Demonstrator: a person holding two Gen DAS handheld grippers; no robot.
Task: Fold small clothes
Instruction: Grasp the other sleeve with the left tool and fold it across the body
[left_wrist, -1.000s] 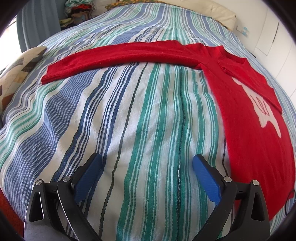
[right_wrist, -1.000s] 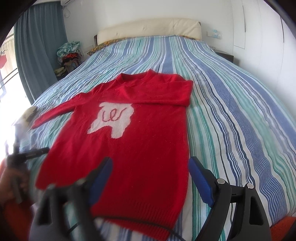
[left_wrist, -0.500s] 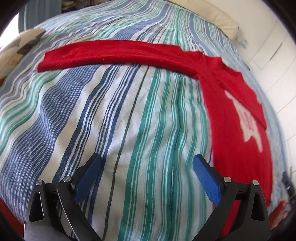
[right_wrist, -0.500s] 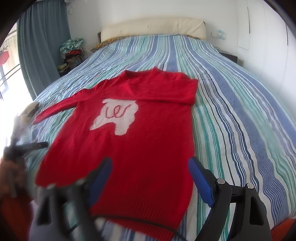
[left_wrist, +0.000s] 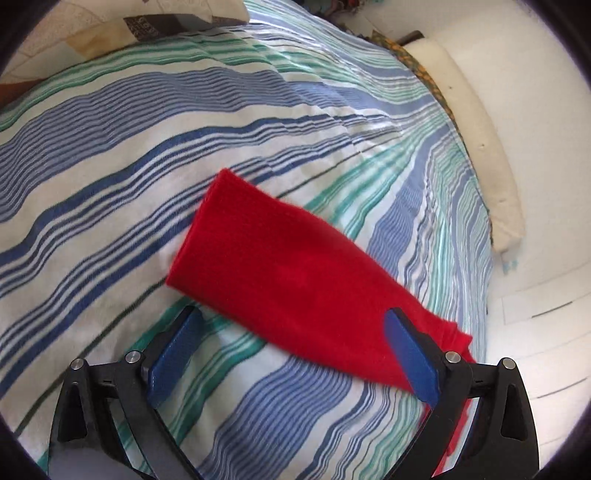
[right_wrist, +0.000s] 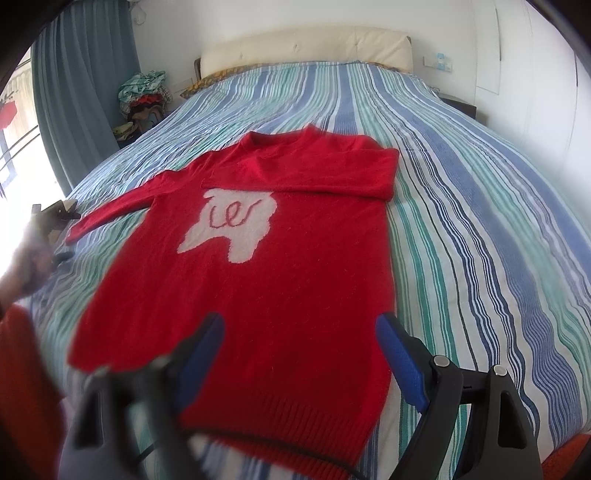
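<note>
A red sweater (right_wrist: 258, 288) with a white patch lies flat, front up, on the striped bedspread (right_wrist: 480, 221). One sleeve is folded across the chest (right_wrist: 314, 173). The other sleeve (right_wrist: 122, 206) stretches out to the left. My right gripper (right_wrist: 303, 358) hovers open over the hem with nothing between its fingers. In the left wrist view the outstretched sleeve's cuff end (left_wrist: 288, 273) lies just ahead of my left gripper (left_wrist: 291, 354). That gripper is open, and its right finger (left_wrist: 410, 354) overlaps the red cloth without pinching it. A blurred hand (right_wrist: 33, 254) holds it beside the cuff.
A cream headboard (right_wrist: 306, 48) stands at the far end of the bed. A blue curtain (right_wrist: 85, 92) and a pile of clothes (right_wrist: 144, 96) are at the back left. A patterned pillow (left_wrist: 147, 26) lies beyond the cuff. White wall panels (right_wrist: 535, 92) run along the right.
My left gripper has swept sideways along the outstretched sleeve to its cuff and rolled, so the cuff now fills its view. The right gripper and the sweater's body have stayed put.
</note>
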